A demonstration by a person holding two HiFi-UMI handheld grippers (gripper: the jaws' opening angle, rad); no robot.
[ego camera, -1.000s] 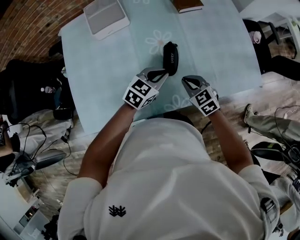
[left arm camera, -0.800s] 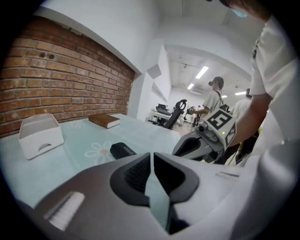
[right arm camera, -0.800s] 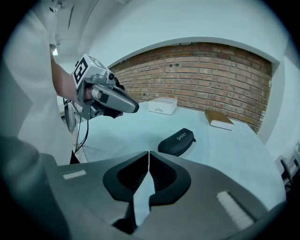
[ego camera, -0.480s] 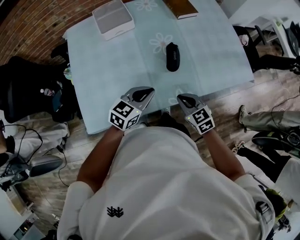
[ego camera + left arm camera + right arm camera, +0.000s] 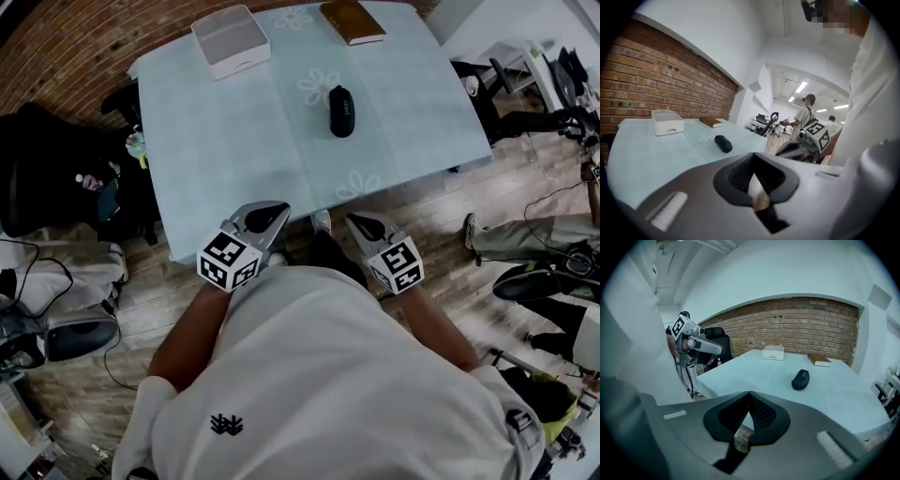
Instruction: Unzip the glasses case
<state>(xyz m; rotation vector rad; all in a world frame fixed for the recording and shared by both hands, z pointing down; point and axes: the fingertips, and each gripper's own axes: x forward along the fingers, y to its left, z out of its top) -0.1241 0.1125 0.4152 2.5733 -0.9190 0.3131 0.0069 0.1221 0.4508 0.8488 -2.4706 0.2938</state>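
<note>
Black glasses case (image 5: pixel 342 111) untouched overhead, left claw (image 5: pixel 753 164), right claw (image 5: pixel 749 399) closed close-up

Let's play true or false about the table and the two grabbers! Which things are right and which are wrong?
1. The glasses case lies on the table. True.
2. The left gripper is holding the case. False: its jaws are together on nothing, far from the case.
3. A brown book lies near the table's far edge. True.
4. The white box sits on top of the case. False: they lie apart.
5. The right gripper has its jaws wide apart. False: they are together.
</note>
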